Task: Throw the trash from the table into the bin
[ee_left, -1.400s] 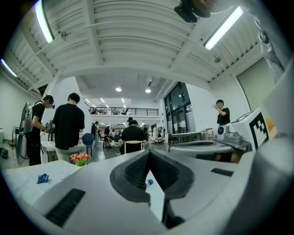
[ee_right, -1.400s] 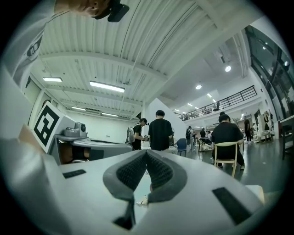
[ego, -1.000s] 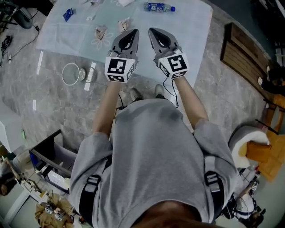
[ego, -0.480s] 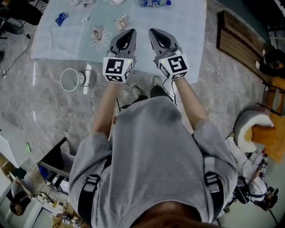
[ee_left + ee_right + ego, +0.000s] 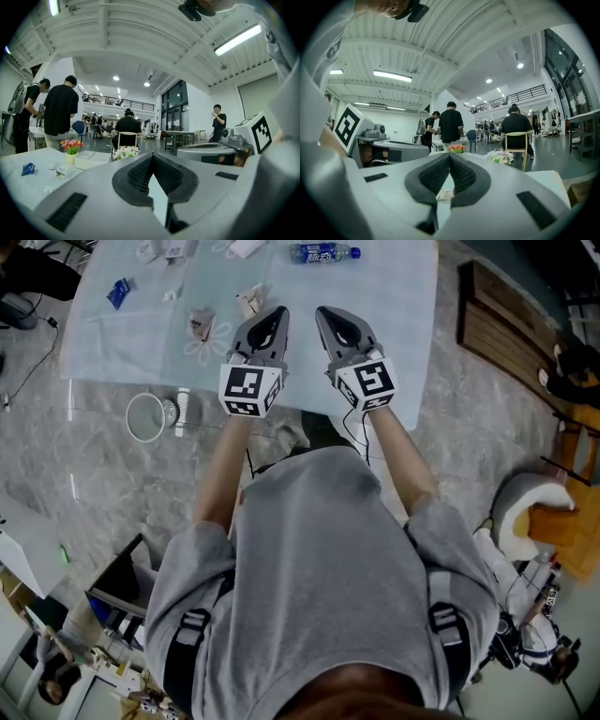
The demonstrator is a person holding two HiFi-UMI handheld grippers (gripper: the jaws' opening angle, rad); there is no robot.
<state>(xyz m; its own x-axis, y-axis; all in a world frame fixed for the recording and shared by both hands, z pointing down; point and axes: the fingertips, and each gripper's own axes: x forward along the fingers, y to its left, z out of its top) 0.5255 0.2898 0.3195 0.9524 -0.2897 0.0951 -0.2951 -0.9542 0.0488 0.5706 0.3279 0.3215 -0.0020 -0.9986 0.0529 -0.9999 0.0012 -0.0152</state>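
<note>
Trash lies on the table [image 5: 394, 306] with its pale cloth: a blue packet [image 5: 120, 292], two crumpled wrappers [image 5: 200, 322] [image 5: 249, 300] and a plastic bottle [image 5: 323, 253] at the far edge. The white round bin [image 5: 146, 416] stands on the floor left of the table's near edge. My left gripper [image 5: 280, 311] and right gripper [image 5: 322, 311] are held side by side over the near edge, level, both shut and empty. In the left gripper view the jaws [image 5: 151, 157] meet, with the blue packet [image 5: 28, 168] and a wrapper [image 5: 63, 172] at left. A crumpled wrapper [image 5: 444, 193] shows below the right gripper [image 5: 449, 157].
A flower pot [image 5: 71, 146], a white box [image 5: 93, 159] and white flowers [image 5: 125, 152] stand on the table. People stand and sit beyond it. A wooden bench [image 5: 506, 343] is at the right, and shelves with clutter [image 5: 112, 615] at the lower left.
Both grippers have sunk a little and come in over the table's near edge, still side by side and shut. The trash has not moved.
</note>
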